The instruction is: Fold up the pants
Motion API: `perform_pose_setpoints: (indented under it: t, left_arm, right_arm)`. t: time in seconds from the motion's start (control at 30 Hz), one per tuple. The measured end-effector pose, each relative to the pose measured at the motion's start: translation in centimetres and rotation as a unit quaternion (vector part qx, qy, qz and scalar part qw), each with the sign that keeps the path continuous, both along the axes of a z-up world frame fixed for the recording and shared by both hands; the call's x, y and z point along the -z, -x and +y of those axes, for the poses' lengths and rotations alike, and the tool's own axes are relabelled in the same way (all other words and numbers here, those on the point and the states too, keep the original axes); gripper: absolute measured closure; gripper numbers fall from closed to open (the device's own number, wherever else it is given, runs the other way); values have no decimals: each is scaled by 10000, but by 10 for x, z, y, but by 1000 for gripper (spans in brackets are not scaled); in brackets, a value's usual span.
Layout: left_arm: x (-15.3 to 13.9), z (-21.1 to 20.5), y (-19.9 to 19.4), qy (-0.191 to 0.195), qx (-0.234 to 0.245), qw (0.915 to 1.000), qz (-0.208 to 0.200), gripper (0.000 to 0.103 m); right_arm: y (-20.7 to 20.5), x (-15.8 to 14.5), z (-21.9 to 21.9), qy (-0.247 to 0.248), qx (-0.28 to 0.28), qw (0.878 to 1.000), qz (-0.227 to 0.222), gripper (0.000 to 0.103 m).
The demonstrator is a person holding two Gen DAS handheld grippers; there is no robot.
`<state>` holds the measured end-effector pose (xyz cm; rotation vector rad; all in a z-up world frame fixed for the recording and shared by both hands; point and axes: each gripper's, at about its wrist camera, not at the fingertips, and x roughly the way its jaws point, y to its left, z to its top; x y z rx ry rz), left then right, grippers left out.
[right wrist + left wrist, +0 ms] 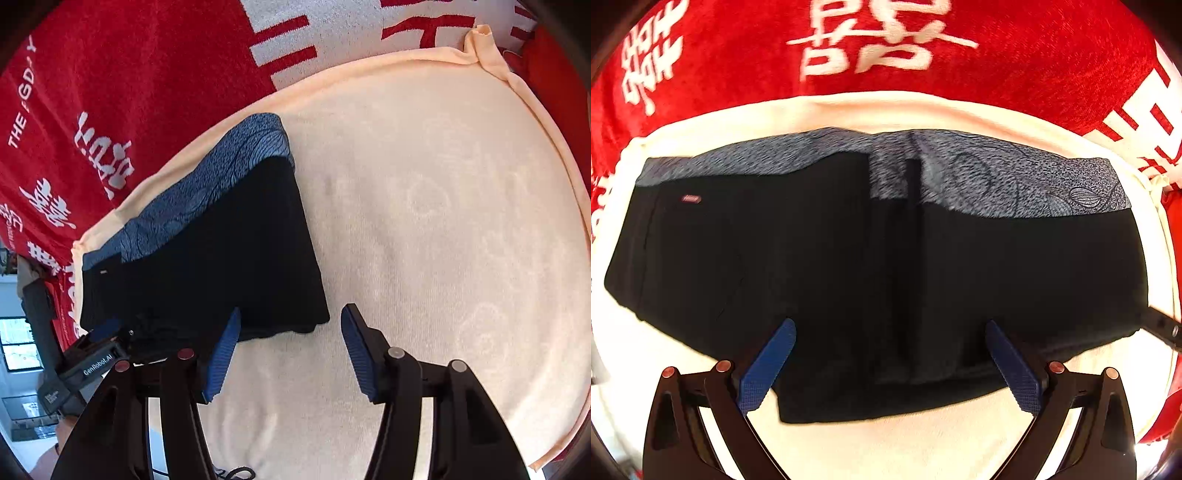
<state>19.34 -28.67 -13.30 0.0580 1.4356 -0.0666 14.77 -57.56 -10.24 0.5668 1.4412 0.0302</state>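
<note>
Spread widest: a red blanket [1052, 55] with white characters, covering everything under and beyond the work. On top of it, a cream towel [443, 221], bare over its whole right half. Lying flat along the towel's far-left edge: the black pants [849, 266], already doubled into a compact rectangle, patterned grey-blue waistband [1015, 184] toward the far edge, near hem close to the towel's middle. Poised over the near hem, the left gripper [890, 362], jaws spread wide, nothing between the blue pads [768, 369]. At the bundle's near-right corner, the right gripper [290, 350], likewise parted and empty, one pad over the cloth, the other over bare towel. Judging by the layout, well along: probably between folds, or close to done. Next, likely: lowering both tools onto the near hem, pinching all layers together, then carrying the edge evenly toward the waistband without dragging the towel beneath.
</note>
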Motion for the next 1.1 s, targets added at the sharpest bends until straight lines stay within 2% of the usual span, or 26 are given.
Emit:
perform_pose_setpoints:
  t: [0.3, 0.5, 0.83, 1.1]
  left_arm:
    - [-17, 30, 25, 40, -131, 9999, 63, 0]
    - [-18, 63, 38, 155, -205, 9996, 86, 0]
    - [-6, 127, 55, 192, -525, 9979, 333, 0]
    - [1, 177, 49, 311, -775, 9955, 449, 0]
  right_arm:
    - [4, -20, 59, 421, -408, 9983, -54, 40]
    - [-2, -30, 117, 557, -889, 9943, -197, 40]
    - [-27, -20, 213, 598, -1475, 9872, -91, 40]
    - [-28, 11, 256, 636, -1656, 9834, 377, 38]
